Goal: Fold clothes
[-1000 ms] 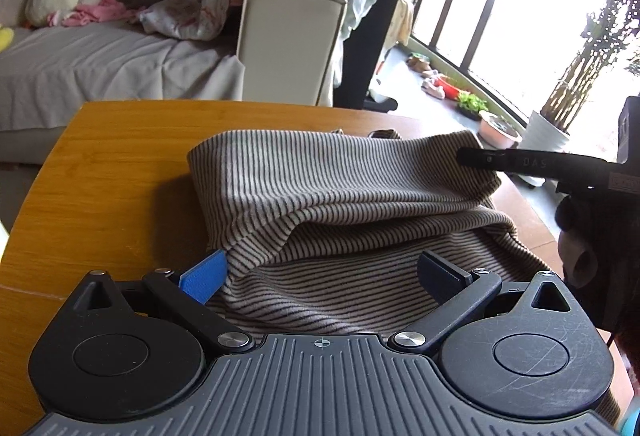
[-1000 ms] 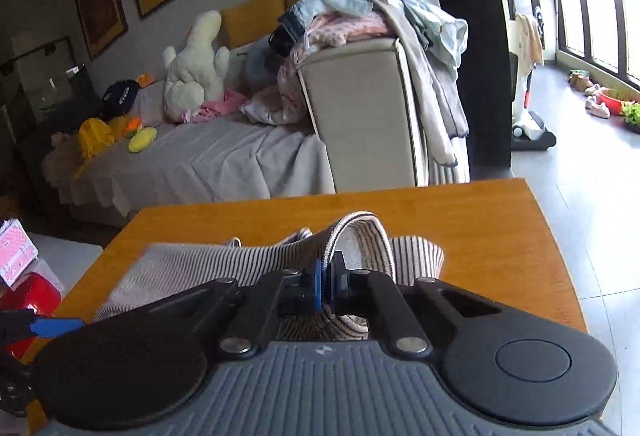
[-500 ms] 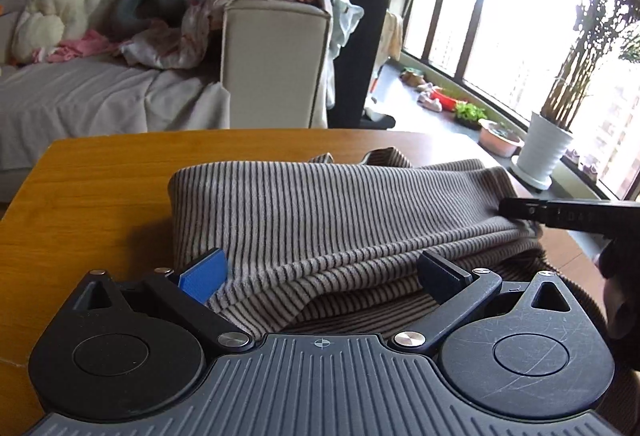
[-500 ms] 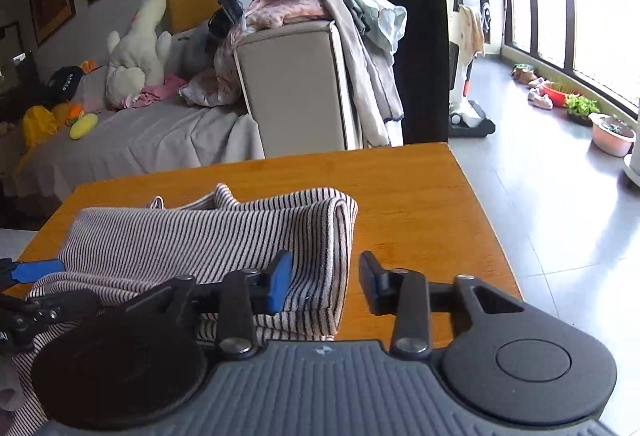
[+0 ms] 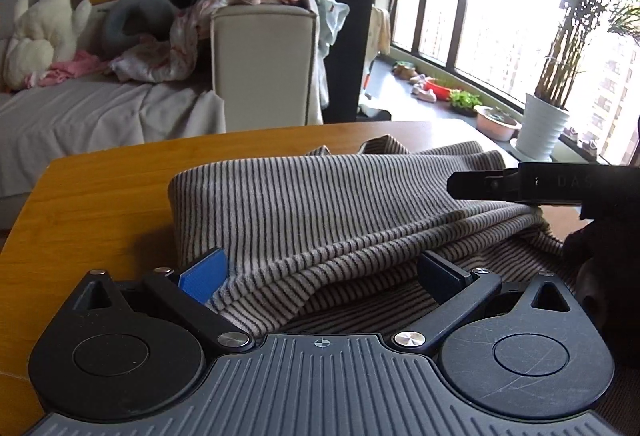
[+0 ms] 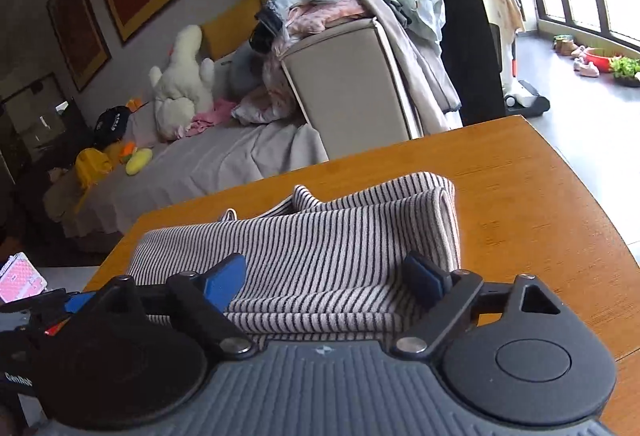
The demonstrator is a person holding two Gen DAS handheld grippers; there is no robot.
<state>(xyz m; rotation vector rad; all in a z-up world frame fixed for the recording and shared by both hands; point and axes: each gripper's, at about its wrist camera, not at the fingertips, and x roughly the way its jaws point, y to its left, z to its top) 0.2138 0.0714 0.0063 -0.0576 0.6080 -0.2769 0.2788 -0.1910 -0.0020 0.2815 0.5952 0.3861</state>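
Striped knit, grey-beige with dark lines, fills the near field of both views: the garment (image 5: 304, 220) lies folded over on the wooden table (image 5: 92, 204), its doubled edge running from 9 o'clock toward 3 o'clock in your left wrist view. Your left gripper (image 5: 324, 272) stands with its jaws spread wide, the blue pad at 8 o'clock and the dark pad at 4 o'clock, cloth bulging between them but not pinched. Your right gripper (image 6: 328, 280) is likewise released, jaws apart astride the near hem; its body also shows at 3 o'clock in the left view, just over the cloth. The fold in hand looks laid and let go. In the right view the rolled end (image 6: 444, 204) of the garment sits at 1 o'clock, somewhat puffed. The next move likely calls for you to take fresh hold of one short end with both grippers and carry it across, or to press the loose ridge flat first. Beyond the table, at 12 o'clock, a sofa arm (image 6: 352, 84) carries a heap of unfolded clothes (image 6: 360, 0).
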